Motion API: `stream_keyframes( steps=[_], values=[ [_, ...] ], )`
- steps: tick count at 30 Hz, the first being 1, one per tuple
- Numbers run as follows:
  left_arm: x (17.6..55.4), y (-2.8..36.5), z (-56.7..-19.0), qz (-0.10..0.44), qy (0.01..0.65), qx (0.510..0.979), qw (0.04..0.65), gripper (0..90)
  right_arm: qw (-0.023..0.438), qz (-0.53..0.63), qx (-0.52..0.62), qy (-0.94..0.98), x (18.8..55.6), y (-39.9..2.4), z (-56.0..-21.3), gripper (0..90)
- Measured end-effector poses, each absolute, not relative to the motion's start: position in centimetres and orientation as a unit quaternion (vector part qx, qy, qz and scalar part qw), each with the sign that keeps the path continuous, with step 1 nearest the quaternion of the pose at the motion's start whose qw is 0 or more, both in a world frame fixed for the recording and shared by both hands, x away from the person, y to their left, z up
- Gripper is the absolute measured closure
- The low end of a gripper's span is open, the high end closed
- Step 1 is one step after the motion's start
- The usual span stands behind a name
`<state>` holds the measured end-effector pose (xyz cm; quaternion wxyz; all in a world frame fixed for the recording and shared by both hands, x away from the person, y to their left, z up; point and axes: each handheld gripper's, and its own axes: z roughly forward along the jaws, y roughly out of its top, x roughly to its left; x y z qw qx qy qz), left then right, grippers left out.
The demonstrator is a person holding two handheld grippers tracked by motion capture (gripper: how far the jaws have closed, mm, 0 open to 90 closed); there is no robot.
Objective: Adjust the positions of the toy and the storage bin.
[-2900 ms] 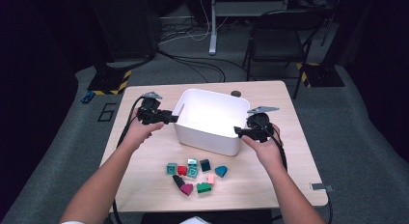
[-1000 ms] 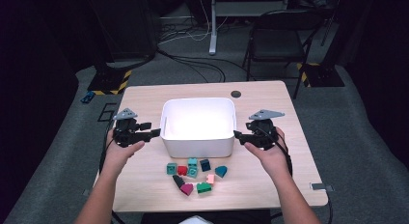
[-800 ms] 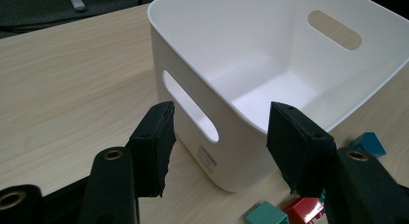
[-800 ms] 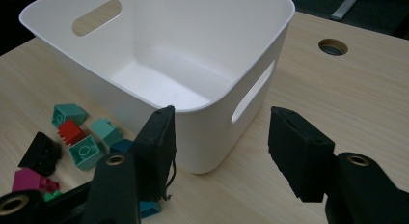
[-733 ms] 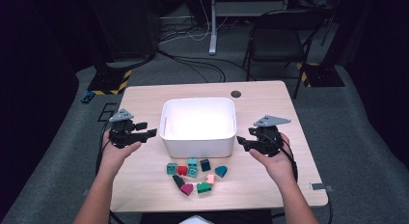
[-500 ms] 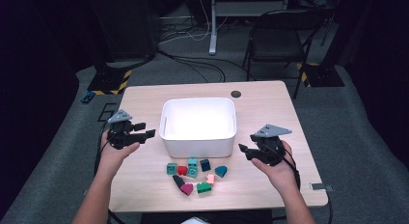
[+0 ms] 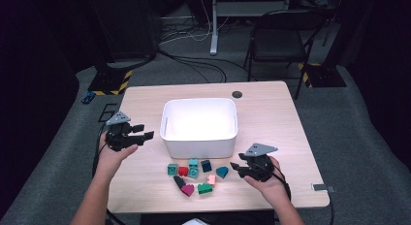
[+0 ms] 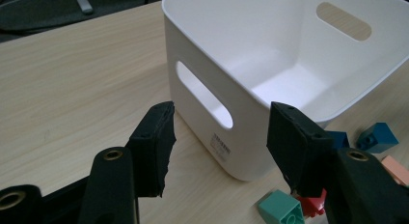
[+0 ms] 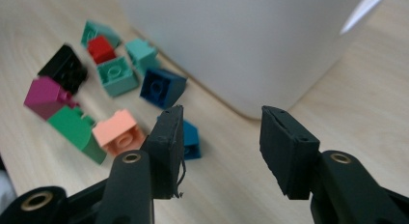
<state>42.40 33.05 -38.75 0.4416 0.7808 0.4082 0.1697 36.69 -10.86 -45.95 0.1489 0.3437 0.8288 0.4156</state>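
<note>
From the high view: white bin [image 7: 199, 124] sits mid-table [image 7: 271, 108], empty inside, w/ a loose bunch of small toy bricks [image 7: 197, 174] just in front of its near wall. Left gripper [image 7: 144, 132] hangs off the bin's left side, near it but not touching, jaws apart w/ nothing between. Right gripper [image 7: 234, 168] is low over the table at the right end of the brick bunch, tips just beside a blue brick [image 7: 222, 172]; its jaws have just been closing, yet nothing sits between them & they're apart. Small dark round spot [image 7: 236, 94] on the table behind the bin. Left gripper view: gripper [image 8: 219, 132] jaws spread wide, framing the bin's [image 8: 289, 64] corner; oval handle slot in the near wall, another in the far wall. Small grey-print sticker [image 8: 221, 147] low on the wall below the slot, too small to read; no brand legible. Teal brick [image 8: 279, 209], red brick [image 8: 311, 207] & blue brick [image 8: 376, 137] lie at the bin's foot. Right gripper view: gripper [image 9: 222, 132] jaws parted, empty, bare table between; blue brick [image 9: 190, 139] partly behind the left-hand jaw, whether touching can't tell. Farther off: pink [image 9: 118, 132], green [image 9: 77, 132], magenta [image 9: 46, 96], black [image 9: 62, 64], navy [image 9: 164, 86], teal [image 9: 115, 74], red [image 9: 101, 48] bricks, near the bin wall [image 9: 251, 40]. No writing on any brick.
</note>
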Motion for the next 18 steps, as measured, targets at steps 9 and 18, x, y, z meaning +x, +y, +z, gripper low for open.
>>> stream_keyframes(
  steps=[9,18],
  values=[
    [42.4,33.9,-38.5,0.178,0.417,0.771,0.448,42.9,0.122,0.413,0.319,0.844,36.8,-9.0,-47.8,52.4],
    [42.2,34.4,-38.5,0.179,0.421,0.767,0.45,42.9,0.11,0.395,0.31,0.858,37.1,-8.1,-49.2,48.7]
  ],
)
